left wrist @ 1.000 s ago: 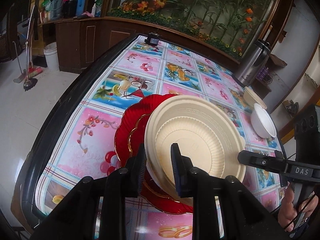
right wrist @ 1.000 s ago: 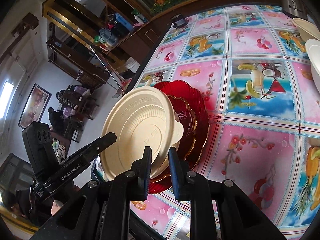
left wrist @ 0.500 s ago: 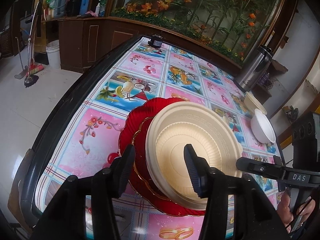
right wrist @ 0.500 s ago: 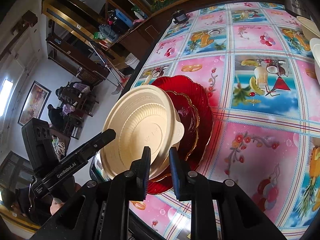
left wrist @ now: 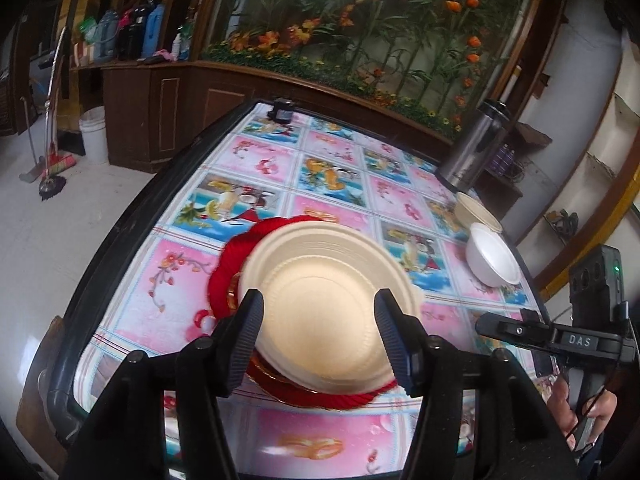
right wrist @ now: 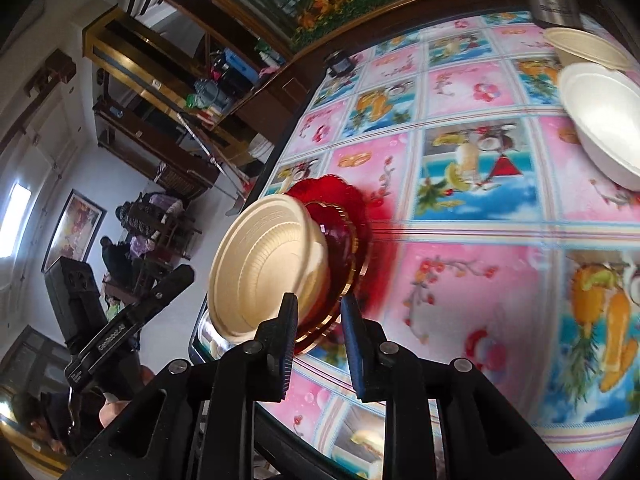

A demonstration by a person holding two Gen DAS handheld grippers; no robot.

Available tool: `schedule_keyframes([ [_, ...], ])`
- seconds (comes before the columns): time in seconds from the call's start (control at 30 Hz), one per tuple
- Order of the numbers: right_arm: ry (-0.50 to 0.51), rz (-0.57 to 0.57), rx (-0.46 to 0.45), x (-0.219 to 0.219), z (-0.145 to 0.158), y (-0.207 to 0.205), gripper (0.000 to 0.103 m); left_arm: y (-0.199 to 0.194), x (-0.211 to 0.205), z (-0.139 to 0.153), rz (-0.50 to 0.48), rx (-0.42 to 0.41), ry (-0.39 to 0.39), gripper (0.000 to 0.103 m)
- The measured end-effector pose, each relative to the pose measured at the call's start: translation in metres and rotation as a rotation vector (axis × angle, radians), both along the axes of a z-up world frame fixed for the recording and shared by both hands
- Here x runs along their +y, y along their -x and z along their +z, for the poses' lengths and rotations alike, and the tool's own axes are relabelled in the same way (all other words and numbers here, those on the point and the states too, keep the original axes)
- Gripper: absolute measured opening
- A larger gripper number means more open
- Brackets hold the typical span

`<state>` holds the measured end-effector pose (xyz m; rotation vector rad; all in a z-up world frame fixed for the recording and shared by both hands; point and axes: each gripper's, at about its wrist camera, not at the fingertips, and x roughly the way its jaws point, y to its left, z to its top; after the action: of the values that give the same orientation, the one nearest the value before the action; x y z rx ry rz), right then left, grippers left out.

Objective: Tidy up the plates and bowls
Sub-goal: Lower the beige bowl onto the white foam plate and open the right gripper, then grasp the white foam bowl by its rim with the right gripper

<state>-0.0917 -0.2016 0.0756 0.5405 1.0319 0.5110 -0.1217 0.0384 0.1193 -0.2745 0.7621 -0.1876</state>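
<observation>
The left gripper (left wrist: 320, 340), jaws just opening, is standing clear of the cream plate (left wrist: 324, 304) stacked on red plates (left wrist: 228, 276); the right gripper (right wrist: 318, 344) is sitting slightly parted, empty.

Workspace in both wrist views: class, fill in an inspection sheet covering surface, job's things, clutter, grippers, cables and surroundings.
Surface: table under a fruit-print cloth.
Job's things: beige plate stacked on red plates; white bowl and beige bowl at the far right edge.
Clutter: steel flask; small black device.
Grippers: left gripper open, its jaws just opened, clear of the plate; right gripper slightly open, nothing gripped.
Cables: thin cord by the person's hand.
Surroundings: flower mural, wooden cabinet, white bucket, broom.
</observation>
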Motion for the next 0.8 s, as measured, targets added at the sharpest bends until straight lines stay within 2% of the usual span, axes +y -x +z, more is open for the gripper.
schedule_keyframes([
  [0.2,-0.033,-0.083,-0.021,-0.039,0.013,0.034,0.025,0.022,-0.051,0.011,-0.119,-0.019,-0.014,0.057],
  [0.37,-0.046,-0.136,-0.104,-0.068,0.04,0.078,0.025,0.051,-0.1,0.028,-0.239,-0.055,-0.036,0.057],
  [0.47,-0.049,-0.169,-0.151,-0.085,0.058,0.101,0.025,0.062,-0.124,0.038,-0.316,-0.065,-0.01,0.064],
  [0.57,-0.052,-0.2,-0.196,-0.1,0.072,0.119,0.025,0.064,-0.146,0.042,-0.377,-0.067,-0.019,0.065],
  [0.7,-0.05,-0.27,-0.233,-0.125,0.081,0.129,0.034,0.059,-0.178,0.034,-0.439,-0.054,-0.05,0.065],
  [0.8,-0.046,-0.316,-0.221,-0.143,0.08,0.122,0.036,0.043,-0.197,0.008,-0.47,0.01,-0.064,0.065],
])
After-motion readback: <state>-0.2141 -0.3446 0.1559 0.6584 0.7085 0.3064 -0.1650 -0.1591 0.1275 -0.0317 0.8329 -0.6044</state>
